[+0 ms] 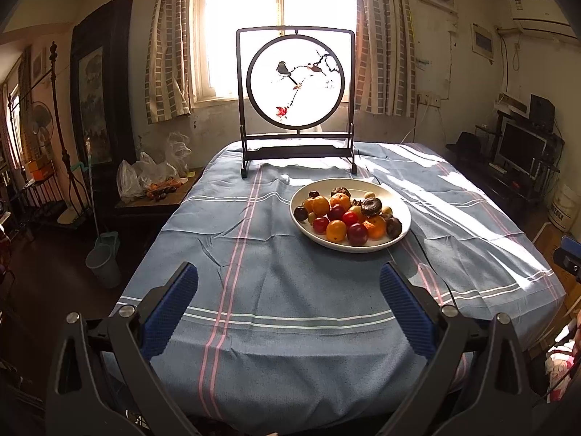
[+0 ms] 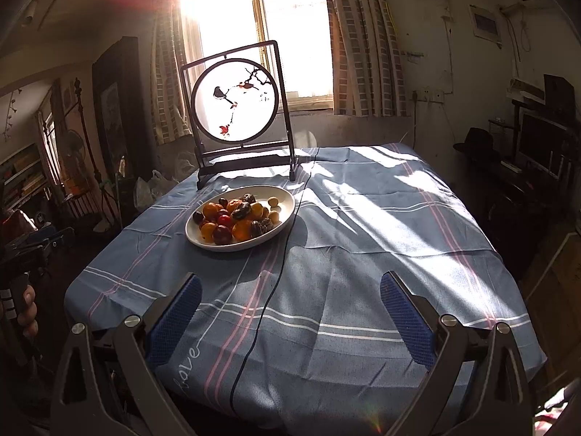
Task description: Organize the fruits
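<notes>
- one big table (image 1: 290, 327) fills both my views, draped in a blue cloth (image 2: 363, 254) with pink and white stripes; apart from what i list below, its near half and right side show only cloth and sunlight.
- at the far edge stands a dark framed screen (image 1: 296, 76) with a round panel painted with a bird on a branch; it is upright and apart from the plate.
- just near of that screen sits a white plate (image 1: 401, 205), right of centre in my left view and left of centre in my right view.
- all the fruits (image 1: 348, 218) i can see on the table lie heaped in that plate: orange ones, red ones, dark purple ones, a few small pale ones and some brown wrinkled ones, all mixed and touching. none lies loose on the cloth.
- by my judgement this fits two stages: fruit gathered into one plate as the finished tidy-up, or a mixed heap waiting to be sorted by kind. i cannot tell which, and i see no second dish to sort into.
- a thin black cable (image 2: 268, 290) runs over the cloth from the near edge past the plate's right side.
- my left tongs (image 1: 288, 314) are spread wide, nothing between the blue pads, hanging over the near cloth well short of the plate.
- my right tongs (image 2: 290, 318) are likewise spread wide and hold nothing, also well short of the plate.
</notes>
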`<state>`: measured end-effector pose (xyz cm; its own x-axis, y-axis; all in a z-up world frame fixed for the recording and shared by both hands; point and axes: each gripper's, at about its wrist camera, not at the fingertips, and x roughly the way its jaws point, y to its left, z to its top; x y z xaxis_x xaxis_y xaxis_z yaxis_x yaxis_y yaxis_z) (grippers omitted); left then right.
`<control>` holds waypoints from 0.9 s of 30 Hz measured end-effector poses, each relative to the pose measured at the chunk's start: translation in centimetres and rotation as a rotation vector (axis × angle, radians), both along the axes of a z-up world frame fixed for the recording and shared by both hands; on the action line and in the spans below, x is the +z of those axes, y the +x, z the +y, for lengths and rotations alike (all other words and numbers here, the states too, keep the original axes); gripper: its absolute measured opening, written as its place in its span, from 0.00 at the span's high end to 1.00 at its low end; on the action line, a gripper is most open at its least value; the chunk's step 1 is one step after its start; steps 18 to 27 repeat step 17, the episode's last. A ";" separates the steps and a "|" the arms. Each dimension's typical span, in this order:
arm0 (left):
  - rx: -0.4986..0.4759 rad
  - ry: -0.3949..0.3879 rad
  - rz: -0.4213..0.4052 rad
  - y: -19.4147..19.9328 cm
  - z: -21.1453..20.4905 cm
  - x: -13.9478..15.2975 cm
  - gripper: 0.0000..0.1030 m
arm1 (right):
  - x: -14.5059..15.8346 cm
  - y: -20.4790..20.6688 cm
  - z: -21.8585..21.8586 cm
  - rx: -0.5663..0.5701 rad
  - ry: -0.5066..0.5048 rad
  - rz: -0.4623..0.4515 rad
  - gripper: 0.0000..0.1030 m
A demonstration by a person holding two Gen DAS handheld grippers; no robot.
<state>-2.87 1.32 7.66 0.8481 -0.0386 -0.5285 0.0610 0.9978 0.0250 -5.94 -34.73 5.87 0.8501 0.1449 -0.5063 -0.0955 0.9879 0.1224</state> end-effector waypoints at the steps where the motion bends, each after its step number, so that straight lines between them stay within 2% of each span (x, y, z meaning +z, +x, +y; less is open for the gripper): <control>1: -0.003 0.001 -0.003 0.0 0.0 0.0 0.05 | -0.1 0.0 0.0 0.001 -0.002 0.001 0.04; 8: -0.037 0.034 -0.017 0.0 -0.9 -0.3 0.05 | -0.5 0.2 0.3 0.008 -0.004 0.014 0.04; 14: -0.014 -0.025 0.023 0.8 0.3 -0.6 0.05 | -0.5 0.3 0.4 0.004 -0.007 0.016 0.04; 27: 0.006 -0.021 0.019 0.8 0.5 -0.7 0.05 | -0.5 0.3 0.2 -0.006 -0.012 0.016 0.04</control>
